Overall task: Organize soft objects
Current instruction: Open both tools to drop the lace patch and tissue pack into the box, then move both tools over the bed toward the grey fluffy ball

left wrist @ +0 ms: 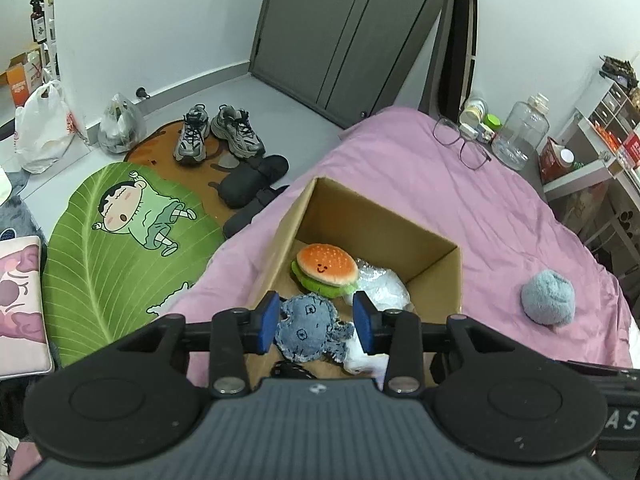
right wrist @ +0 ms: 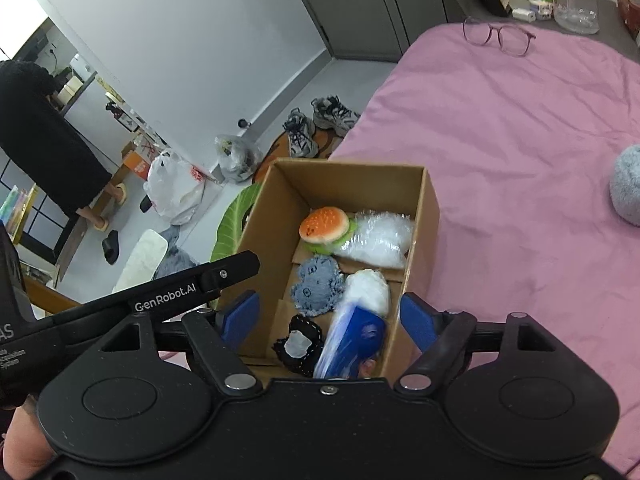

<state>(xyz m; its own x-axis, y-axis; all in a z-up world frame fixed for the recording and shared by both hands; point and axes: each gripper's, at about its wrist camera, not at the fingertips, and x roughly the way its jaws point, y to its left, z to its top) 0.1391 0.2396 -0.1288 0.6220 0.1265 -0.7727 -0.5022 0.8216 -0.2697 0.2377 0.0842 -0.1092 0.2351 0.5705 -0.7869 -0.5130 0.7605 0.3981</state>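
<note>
An open cardboard box [left wrist: 436, 284] [right wrist: 428, 216] stands on the pink bed [left wrist: 460, 208]. Inside lie a burger plush [left wrist: 326, 266] [right wrist: 324, 224], a clear bag of white stuffing [left wrist: 380, 284] [right wrist: 380, 236], a denim plush [left wrist: 308, 326] [right wrist: 318, 290] and a black piece with a white patch [right wrist: 298, 344]. My left gripper [left wrist: 316, 322] hovers open over the box, the denim plush lying loose below its pads. My right gripper [right wrist: 328, 318] is open wide over the box's near end. A blurred blue-and-white soft item [right wrist: 352, 336] sits between its pads, untouched. A grey fluffy ball [left wrist: 548, 298] [right wrist: 626, 188] rests on the bed to the right.
Glasses [left wrist: 460, 142] [right wrist: 498, 36] lie at the bed's far end beside a clear jar [left wrist: 520, 136] and small bottles. On the floor to the left are sneakers [left wrist: 218, 132], black slippers, plastic bags and a green leaf mat [left wrist: 116, 248]. A person in black [right wrist: 40, 140] stands far left.
</note>
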